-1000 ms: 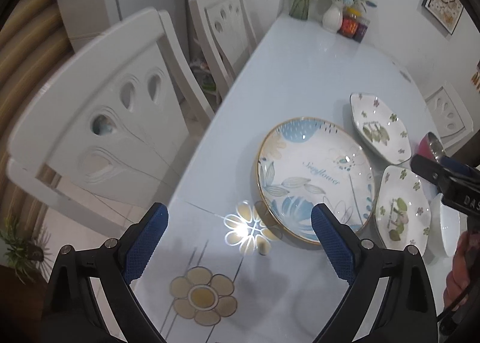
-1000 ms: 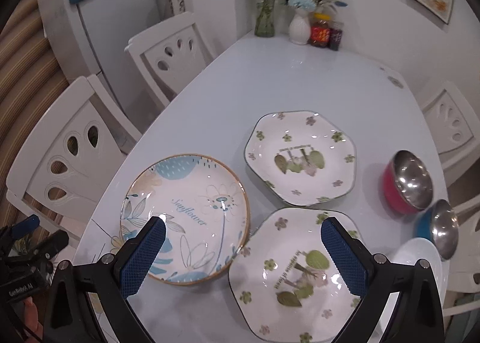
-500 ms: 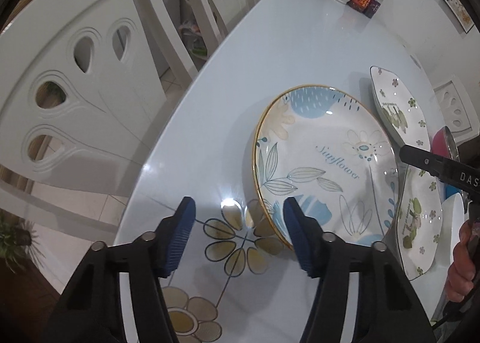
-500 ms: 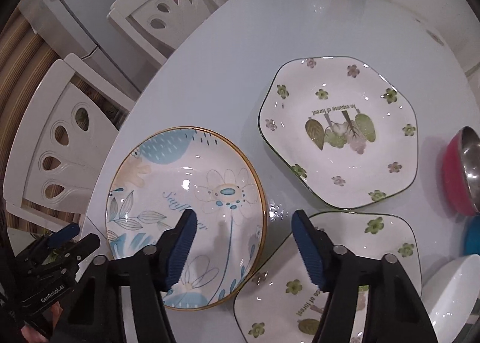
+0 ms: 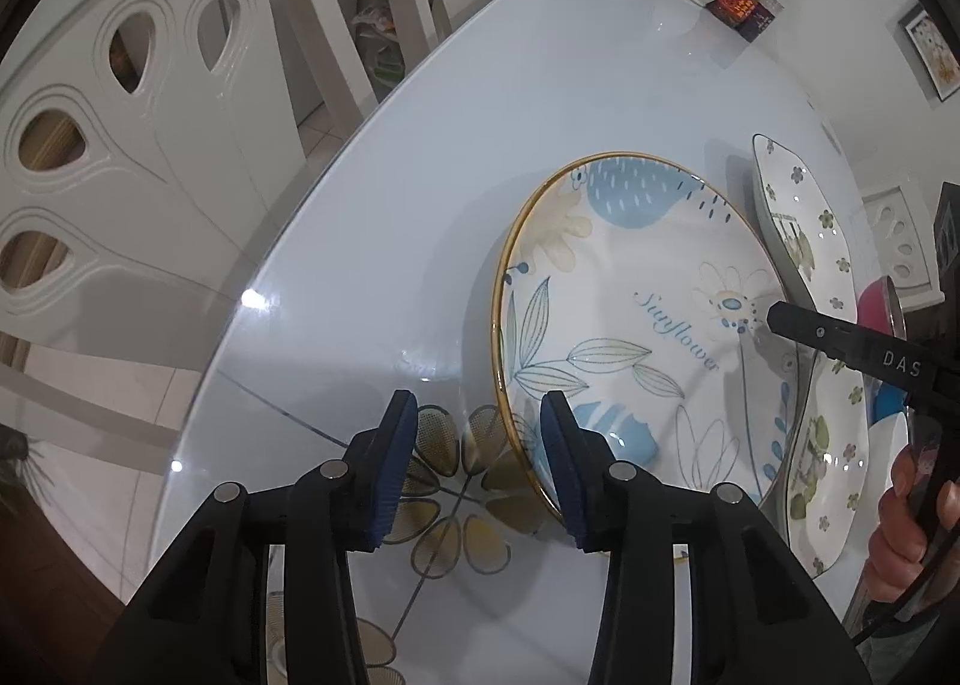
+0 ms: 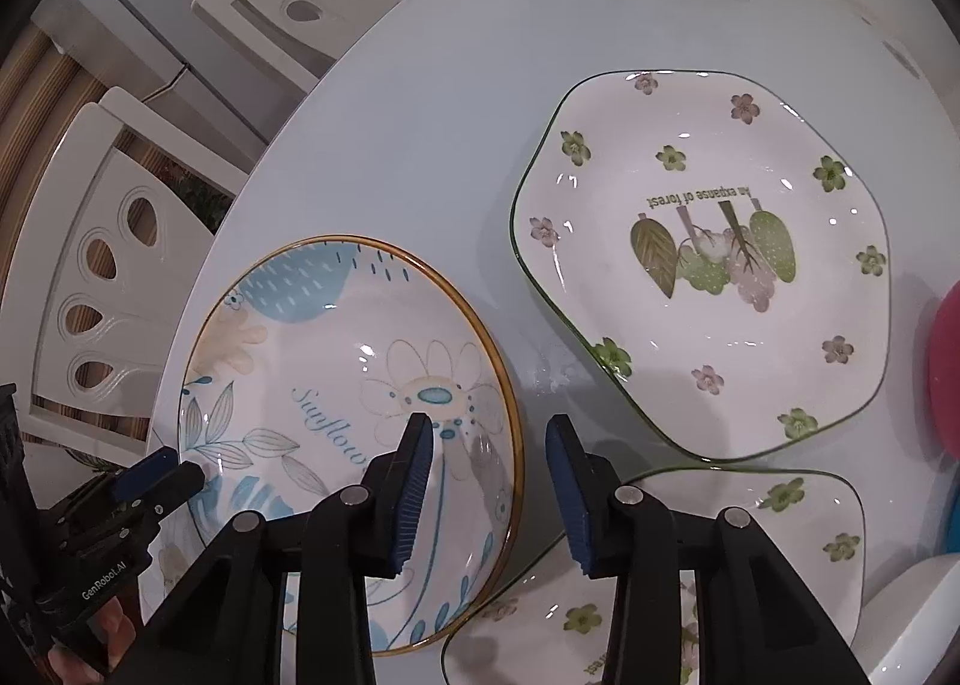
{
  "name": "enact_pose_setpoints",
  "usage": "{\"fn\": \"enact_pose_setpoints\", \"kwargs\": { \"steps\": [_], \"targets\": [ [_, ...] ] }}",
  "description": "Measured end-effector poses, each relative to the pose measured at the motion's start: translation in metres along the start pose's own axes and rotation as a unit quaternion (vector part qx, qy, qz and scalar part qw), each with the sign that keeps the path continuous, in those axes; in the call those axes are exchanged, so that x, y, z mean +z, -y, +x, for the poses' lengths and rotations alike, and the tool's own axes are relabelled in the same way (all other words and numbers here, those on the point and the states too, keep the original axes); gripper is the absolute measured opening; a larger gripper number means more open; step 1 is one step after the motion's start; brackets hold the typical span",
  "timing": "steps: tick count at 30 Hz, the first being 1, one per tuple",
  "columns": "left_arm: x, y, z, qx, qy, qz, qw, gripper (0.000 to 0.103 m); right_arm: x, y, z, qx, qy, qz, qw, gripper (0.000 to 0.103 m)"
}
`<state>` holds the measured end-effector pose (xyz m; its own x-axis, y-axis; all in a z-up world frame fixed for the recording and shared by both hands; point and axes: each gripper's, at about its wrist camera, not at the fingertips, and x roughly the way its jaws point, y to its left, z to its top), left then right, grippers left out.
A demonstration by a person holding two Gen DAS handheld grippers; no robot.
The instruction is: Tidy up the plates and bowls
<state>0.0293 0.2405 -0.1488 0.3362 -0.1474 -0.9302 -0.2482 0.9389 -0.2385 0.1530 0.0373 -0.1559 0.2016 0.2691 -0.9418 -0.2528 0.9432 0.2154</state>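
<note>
Plate (image 6: pixel 336 385), round and lettered "Sunflower", lying flat on the bench (image 6: pixel 480 55); left gripper (image 5: pixel 477 460) and right gripper (image 6: pixel 489 484), both closing, straddle opposite rim edges, pads not yet pressing. Neighbouring plate (image 6: pixel 708 265) reads "An expanse of forest".

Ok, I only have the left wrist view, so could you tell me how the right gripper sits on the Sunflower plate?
Observer: The right gripper straddles the Sunflower plate at its rim, one finger inside and one over the table. The jaws are closing, but the pads are not pressing on the rim yet.
Operator: Thank you. Is there room beside the outer finger?
Observer: Not much. The near green plate lies right beside it.
Operator: And does the far green plate touch the Sunflower plate?
Observer: No. The far green plate sits apart, with bare table between the two.
</note>
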Motion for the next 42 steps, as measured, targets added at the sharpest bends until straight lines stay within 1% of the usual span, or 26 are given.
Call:
{"fn": "enact_pose_setpoints", "kwargs": {
  "steps": [1, 4, 10, 13, 15, 18, 20, 24, 26, 32, 36, 42],
  "targets": [
    [0.000, 0.000, 0.001, 0.001, -0.001, 0.001, 1.0000, 0.040, 0.000, 0.000, 0.002, 0.002, -0.002, -0.001, 1.000, 0.029],
    [0.001, 0.002, 0.004, -0.001, -0.004, 0.004, 1.0000, 0.040, 0.000, -0.001, 0.005, -0.006, 0.001, -0.006, 1.000, 0.024],
    [0.002, 0.007, 0.012, -0.026, -0.011, 0.009, 0.9996, 0.040, -0.001, 0.003, 0.007, 0.001, 0.001, -0.009, 1.000, 0.022],
    [0.003, 0.012, 0.014, -0.041, -0.011, 0.021, 0.9989, 0.040, -0.002, 0.010, 0.008, 0.017, -0.004, -0.006, 1.000, 0.021],
    [0.004, 0.017, 0.015, -0.045, -0.006, 0.031, 0.9985, 0.040, -0.002, 0.014, 0.009, 0.029, -0.003, -0.001, 1.000, 0.021],
    [0.005, 0.020, 0.016, -0.033, 0.004, 0.043, 0.9985, 0.039, -0.004, 0.015, 0.011, 0.041, 0.001, -0.002, 0.999, 0.020],
    [0.004, 0.018, 0.015, -0.031, 0.012, 0.047, 0.9983, 0.037, -0.006, 0.015, 0.010, 0.045, 0.001, -0.009, 0.999, 0.020],
    [0.002, 0.013, 0.012, -0.029, 0.021, 0.056, 0.9978, 0.037, -0.013, 0.011, 0.009, 0.055, 0.002, -0.021, 0.998, 0.020],
    [-0.001, 0.011, 0.010, -0.023, 0.028, 0.060, 0.9975, 0.037, -0.017, 0.007, 0.008, 0.058, 0.004, -0.027, 0.998, 0.020],
    [-0.008, -0.001, 0.001, -0.010, 0.035, 0.059, 0.9976, 0.037, -0.031, -0.007, -0.010, 0.062, 0.016, -0.043, 0.997, 0.020],
    [-0.020, -0.009, -0.010, -0.005, 0.042, 0.063, 0.9971, 0.037, -0.050, -0.018, -0.024, 0.048, 0.029, -0.055, 0.997, 0.020],
    [-0.046, -0.010, -0.041, 0.009, 0.060, 0.072, 0.9956, 0.037, -0.086, -0.029, -0.047, 0.055, 0.041, -0.044, 0.997, 0.020]
  ]
}}
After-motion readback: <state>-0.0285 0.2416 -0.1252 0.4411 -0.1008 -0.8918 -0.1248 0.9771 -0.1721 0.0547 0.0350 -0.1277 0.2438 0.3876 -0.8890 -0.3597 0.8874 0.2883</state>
